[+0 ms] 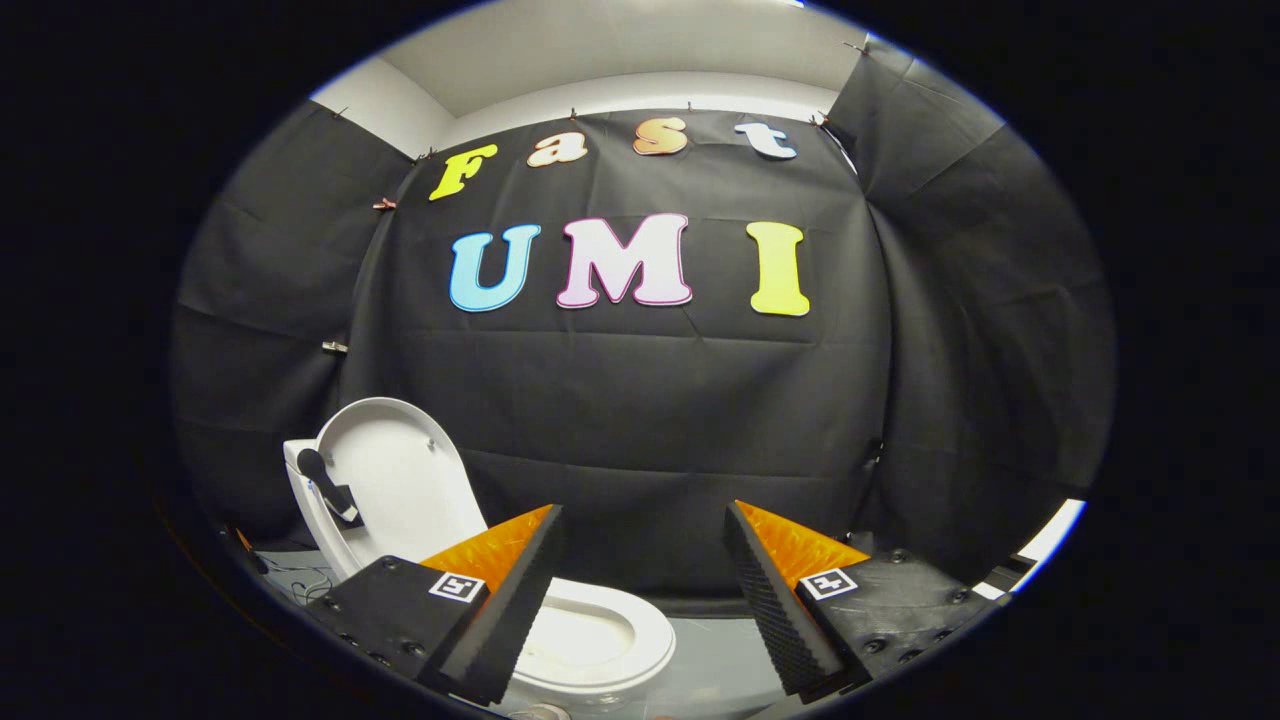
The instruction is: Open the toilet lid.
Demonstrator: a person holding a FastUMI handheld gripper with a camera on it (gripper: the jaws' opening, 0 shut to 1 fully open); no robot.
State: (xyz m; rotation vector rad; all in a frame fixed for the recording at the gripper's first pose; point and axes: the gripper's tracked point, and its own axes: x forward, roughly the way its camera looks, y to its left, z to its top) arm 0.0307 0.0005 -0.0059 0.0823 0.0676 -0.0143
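Beyond and left of the fingers, the white oval plastic toilet lid [400, 480] is seen raised upright above the white seat [590, 635], while the gripper [640, 555] is held level, released, grasping nothing.

Your gripper [640, 570], itemised:

- Two fingers [500, 610], wedge-shaped, each tapering to a point at the far end. You see them standing apart, with a wide gap between them and nothing in it.
- Inner faces: ribbed padding in fine rows, plainest on the right finger [775, 610].
- Upper faces: flat textured panels sloping down towards the mounts.
- Mounts: one blocky black carrier [385, 605] under your left finger, one [895, 605] under your right, matte finish.
- Markings: a small square black-and-white tag [457, 586] on the left carrier, a matching one [826, 583] on the right.
- Fasteners: round screw heads [876, 645] dotted along both carriers.
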